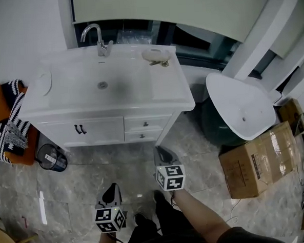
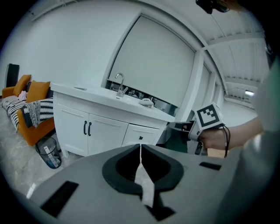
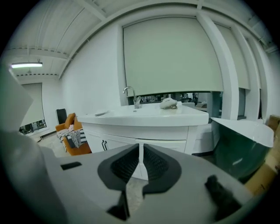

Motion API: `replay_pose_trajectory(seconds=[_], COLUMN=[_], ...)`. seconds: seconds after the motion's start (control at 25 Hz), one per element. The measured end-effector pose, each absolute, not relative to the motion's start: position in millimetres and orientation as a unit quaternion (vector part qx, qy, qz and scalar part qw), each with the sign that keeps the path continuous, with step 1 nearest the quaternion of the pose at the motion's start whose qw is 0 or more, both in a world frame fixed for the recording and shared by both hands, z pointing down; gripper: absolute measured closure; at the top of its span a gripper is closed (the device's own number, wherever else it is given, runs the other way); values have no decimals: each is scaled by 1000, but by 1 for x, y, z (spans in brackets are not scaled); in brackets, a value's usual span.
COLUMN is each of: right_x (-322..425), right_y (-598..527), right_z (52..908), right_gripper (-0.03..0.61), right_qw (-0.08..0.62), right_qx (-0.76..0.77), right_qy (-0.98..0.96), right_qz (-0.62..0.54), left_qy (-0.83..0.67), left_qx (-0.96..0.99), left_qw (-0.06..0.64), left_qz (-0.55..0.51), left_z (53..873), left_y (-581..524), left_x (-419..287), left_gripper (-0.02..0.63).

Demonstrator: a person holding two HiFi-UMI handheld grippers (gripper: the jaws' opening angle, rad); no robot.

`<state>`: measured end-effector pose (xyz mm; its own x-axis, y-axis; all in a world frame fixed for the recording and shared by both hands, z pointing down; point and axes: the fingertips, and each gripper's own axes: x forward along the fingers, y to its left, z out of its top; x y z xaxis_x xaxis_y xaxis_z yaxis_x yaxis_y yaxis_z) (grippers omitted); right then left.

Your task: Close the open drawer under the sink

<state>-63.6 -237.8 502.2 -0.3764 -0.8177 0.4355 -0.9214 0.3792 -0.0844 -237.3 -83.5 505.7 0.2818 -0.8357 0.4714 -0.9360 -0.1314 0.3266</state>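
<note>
The white vanity (image 1: pixel 64 116) under the sink (image 1: pixel 102 84) has two small drawers at its right, an upper drawer (image 1: pixel 145 124) and a lower drawer (image 1: pixel 141 136). Both fronts sit flush with the cabinet face. My left gripper (image 1: pixel 113 188) hangs over the floor well short of the cabinet, jaws together and empty (image 2: pixel 140 146). My right gripper (image 1: pixel 162 150) is nearer, just below the drawers' right corner, its jaws closed to a thin slit with nothing between them (image 3: pixel 141 147). The upper drawer (image 2: pixel 141 136) shows just beyond the left jaws.
A small waste bin (image 1: pixel 51 158) stands at the cabinet's left foot beside an orange seat with striped cloth (image 1: pixel 8 127). To the right are a white-lidded green tub (image 1: pixel 241 110) and a cardboard box (image 1: pixel 257 161). A faucet (image 1: pixel 98 39) and a soap dish (image 1: pixel 155 54) are on the counter.
</note>
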Motion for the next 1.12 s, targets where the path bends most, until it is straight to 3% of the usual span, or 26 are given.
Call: replay_pose_trajectory(seconds=[0.52, 1.12], right_x=[-28, 78], right_y=[-156, -89], right_z=[445, 399], right_gripper=[543, 543], right_qw=[159, 127], right_qx=[438, 331], right_qy=[-875, -928], right_qz=[135, 118], left_qy=[-662, -743], left_qx=[703, 639], left_qw=[254, 199], left_qz=[60, 32], left_z=[440, 387], left_y=[-17, 59], left_x=[-203, -77], left_gripper=[594, 594])
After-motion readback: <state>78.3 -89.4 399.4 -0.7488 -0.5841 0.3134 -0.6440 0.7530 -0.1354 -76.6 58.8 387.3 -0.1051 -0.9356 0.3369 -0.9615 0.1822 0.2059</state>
